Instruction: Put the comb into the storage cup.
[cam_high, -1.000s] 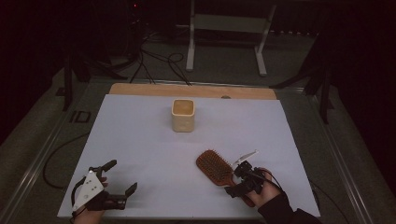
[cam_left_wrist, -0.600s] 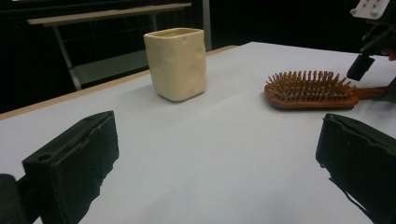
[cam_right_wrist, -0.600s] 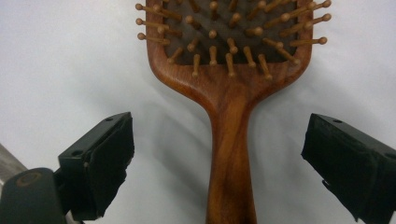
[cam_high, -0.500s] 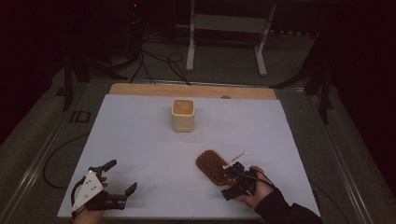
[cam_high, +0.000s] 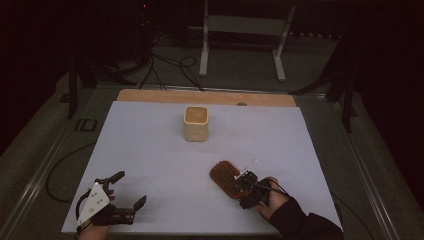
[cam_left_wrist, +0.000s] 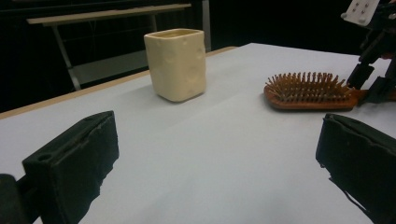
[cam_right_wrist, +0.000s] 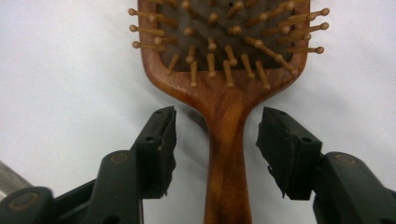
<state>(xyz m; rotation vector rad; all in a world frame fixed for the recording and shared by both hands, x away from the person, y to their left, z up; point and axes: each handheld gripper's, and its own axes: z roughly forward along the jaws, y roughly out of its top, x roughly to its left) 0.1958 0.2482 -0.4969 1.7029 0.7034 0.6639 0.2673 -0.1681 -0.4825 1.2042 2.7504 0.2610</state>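
On the table (cam_high: 150, 165): 1 wooden hairbrush (cam_high: 226, 178) at 5 o'clock, 1 cream cup (cam_high: 196, 123) at 12 o'clock. 2 grippers: left gripper (cam_high: 131, 189) at 7 o'clock, right gripper (cam_high: 244, 186) at the brush handle.

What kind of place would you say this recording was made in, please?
Probably a lab or studio set up for recording rather than a home: a table with a plain white cover stands in a dark room, cables trail across the floor behind it, and a bare metal stand sits beyond.

A white table (cam_high: 150, 150) carries a cream cup (cam_high: 196, 123) and a wooden hairbrush (cam_high: 227, 178).
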